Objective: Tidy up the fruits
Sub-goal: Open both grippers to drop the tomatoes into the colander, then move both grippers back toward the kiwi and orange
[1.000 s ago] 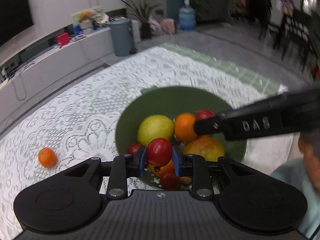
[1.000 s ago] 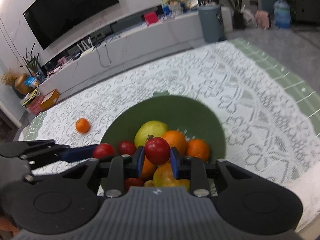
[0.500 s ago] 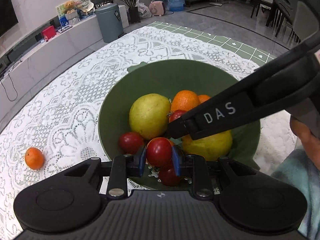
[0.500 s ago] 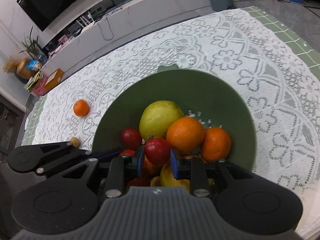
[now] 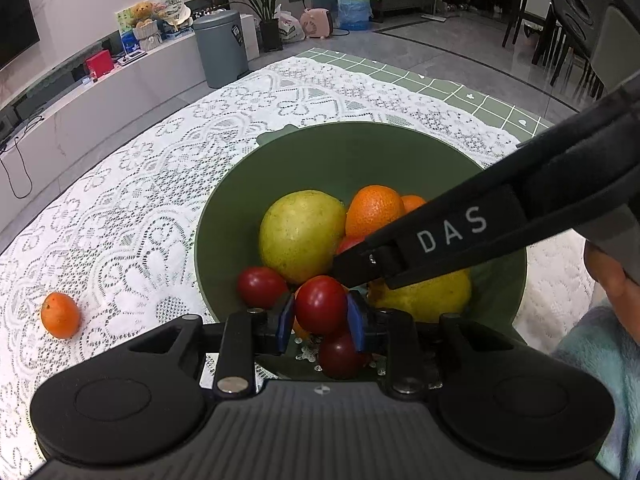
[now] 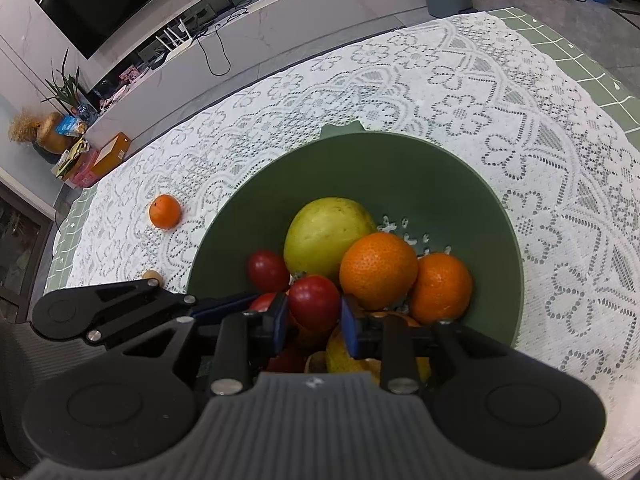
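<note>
A green bowl (image 5: 360, 152) (image 6: 360, 168) holds a yellow-green pear (image 5: 300, 232), oranges (image 6: 378, 268) and red tomatoes. My left gripper (image 5: 320, 316) hangs low over the near rim with a red tomato (image 5: 320, 302) between its blue pads. The jaws are opening, and the pads still touch the tomato's sides. My right gripper (image 6: 314, 320) holds a second red tomato (image 6: 314, 300) the same way over the fruit pile, its jaws also opening. The two grippers' tips nearly meet inside the bowl. A loose orange (image 5: 60, 315) (image 6: 165, 211) lies on the cloth to the left.
A white lace tablecloth (image 6: 520, 120) covers the table around the bowl. A small tan object (image 6: 151, 276) sits by the bowl's left rim. A person's hand (image 5: 612, 276) and pale blue sleeve are at the right. A bin and a low TV cabinet stand beyond the table.
Both grippers came down and closer to the bowl with their tomatoes, then held still. Their pads now stand slightly wider around the tomatoes.
</note>
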A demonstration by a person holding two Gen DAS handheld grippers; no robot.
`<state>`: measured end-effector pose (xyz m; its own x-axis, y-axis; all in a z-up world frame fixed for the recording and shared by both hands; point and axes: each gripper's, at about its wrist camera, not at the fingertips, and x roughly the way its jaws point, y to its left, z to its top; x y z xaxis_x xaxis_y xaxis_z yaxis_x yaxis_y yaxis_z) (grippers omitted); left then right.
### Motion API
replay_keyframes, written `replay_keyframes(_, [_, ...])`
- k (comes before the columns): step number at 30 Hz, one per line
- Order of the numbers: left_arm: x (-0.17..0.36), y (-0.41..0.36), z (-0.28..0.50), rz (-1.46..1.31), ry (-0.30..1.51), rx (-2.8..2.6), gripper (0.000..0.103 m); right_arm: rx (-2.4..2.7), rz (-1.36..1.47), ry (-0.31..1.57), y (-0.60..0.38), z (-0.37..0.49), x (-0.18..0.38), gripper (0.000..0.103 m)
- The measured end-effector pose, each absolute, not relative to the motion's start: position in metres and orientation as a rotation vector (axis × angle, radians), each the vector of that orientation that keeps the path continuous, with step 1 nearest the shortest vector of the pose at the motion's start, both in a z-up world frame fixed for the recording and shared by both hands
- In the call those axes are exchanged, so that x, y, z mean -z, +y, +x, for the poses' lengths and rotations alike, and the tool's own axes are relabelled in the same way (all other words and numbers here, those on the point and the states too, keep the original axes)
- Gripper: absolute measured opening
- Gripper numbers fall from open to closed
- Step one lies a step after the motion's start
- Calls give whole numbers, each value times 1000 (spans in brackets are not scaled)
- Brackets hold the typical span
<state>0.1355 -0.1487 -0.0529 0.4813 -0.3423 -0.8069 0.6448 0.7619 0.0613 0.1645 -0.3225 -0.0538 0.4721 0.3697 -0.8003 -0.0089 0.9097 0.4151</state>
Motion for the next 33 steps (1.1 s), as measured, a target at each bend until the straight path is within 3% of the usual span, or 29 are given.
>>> replay_keyframes(2, [53, -148, 135, 381, 878, 621, 36, -248, 386, 1051, -323, 164, 53, 38])
replay_keyframes(12, [40, -142, 131, 337, 852, 626, 47, -239, 389, 993, -326, 157, 46, 42])
replay_keyframes(16, [31, -137, 126, 317, 828, 620, 47, -229, 373, 956, -326, 153, 41, 53])
replay_keyframes(33, [-2, -65, 104, 160, 735, 426, 53, -73, 168, 680, -299, 113, 7, 57])
